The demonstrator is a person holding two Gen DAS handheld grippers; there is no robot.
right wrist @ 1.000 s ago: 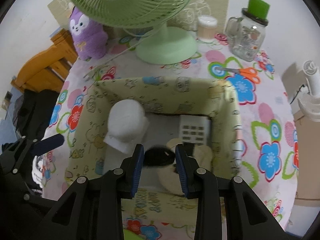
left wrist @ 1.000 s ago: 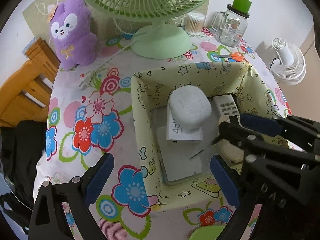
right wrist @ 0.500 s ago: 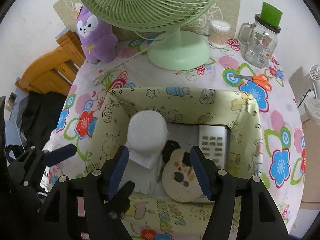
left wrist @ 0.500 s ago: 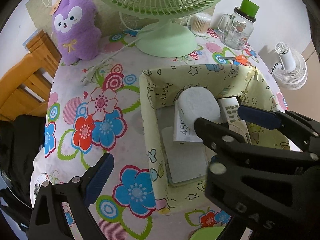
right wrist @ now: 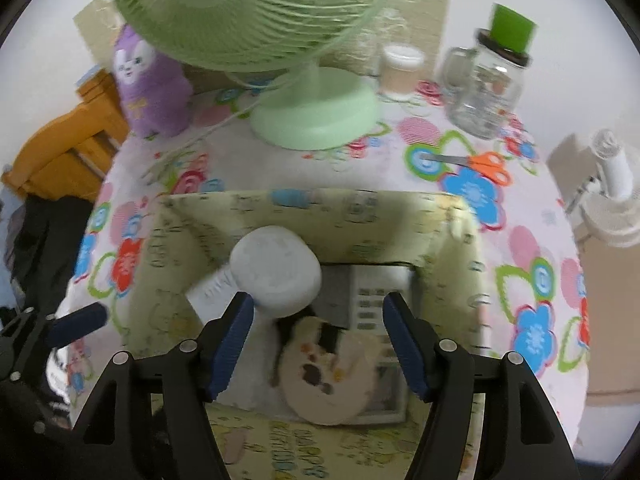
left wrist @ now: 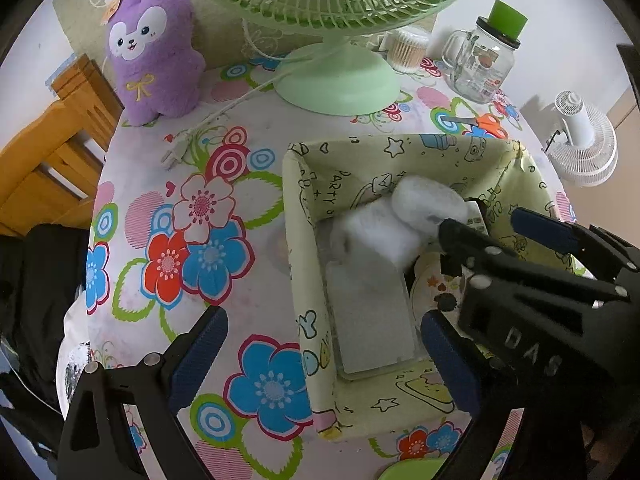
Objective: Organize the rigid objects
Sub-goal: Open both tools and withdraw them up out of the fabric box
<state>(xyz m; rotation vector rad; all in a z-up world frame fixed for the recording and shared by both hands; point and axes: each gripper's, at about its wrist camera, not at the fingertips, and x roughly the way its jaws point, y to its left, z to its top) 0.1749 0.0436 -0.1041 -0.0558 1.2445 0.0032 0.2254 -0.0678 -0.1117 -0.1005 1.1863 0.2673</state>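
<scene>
A pale green fabric bin (left wrist: 296, 240) (right wrist: 168, 240) stands on the flowered tablecloth. Inside lie a white capped bottle (left wrist: 424, 208) (right wrist: 276, 272), a grey-white remote (right wrist: 376, 296), a round cream compact with dark spots (right wrist: 328, 376) (left wrist: 436, 288) and a flat white tablet-like slab (left wrist: 368, 312). My right gripper (right wrist: 320, 340) is open and empty above the bin's near side; it also shows in the left wrist view (left wrist: 528, 280). My left gripper (left wrist: 320, 356) is open and empty over the bin's left wall.
A green desk fan (left wrist: 336, 76) (right wrist: 312, 116), a purple plush toy (left wrist: 154, 48), a glass jar with green lid (left wrist: 484, 64), a cotton swab tub (right wrist: 400, 68) and orange scissors (right wrist: 476, 162) stand behind the bin. A wooden chair (left wrist: 44, 160) is left; a white fan (left wrist: 584, 140) is right.
My right gripper opened, left the round compact lying in the bin and drew back upward. The left gripper stayed open and shifted slightly.
</scene>
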